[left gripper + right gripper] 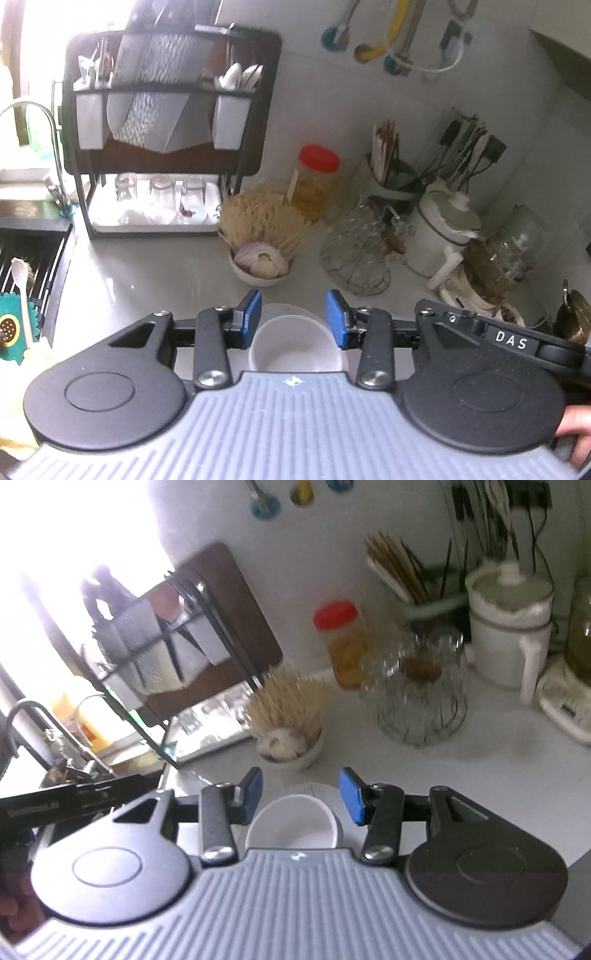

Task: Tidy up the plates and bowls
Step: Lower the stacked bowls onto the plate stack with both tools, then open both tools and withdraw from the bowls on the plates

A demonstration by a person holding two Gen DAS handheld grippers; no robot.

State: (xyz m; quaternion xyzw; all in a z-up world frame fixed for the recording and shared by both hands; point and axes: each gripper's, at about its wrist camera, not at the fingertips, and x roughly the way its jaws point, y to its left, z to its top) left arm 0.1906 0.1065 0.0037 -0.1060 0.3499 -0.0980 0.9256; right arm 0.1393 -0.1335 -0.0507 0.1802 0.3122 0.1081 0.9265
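Both the left gripper (293, 319) and the right gripper (301, 794) hang with jaws apart and empty above a white bowl (295, 345) resting on a white plate (295, 308) (countertop (147, 273)), with the dish rack (170, 129) farther back.

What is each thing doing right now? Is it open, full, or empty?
left hand-held gripper: open, holding nothing
right hand-held gripper: open, holding nothing
white bowl: upright, empty, on a plate
plate: flat on the counter
red-lidded jar: closed
small bowl: full
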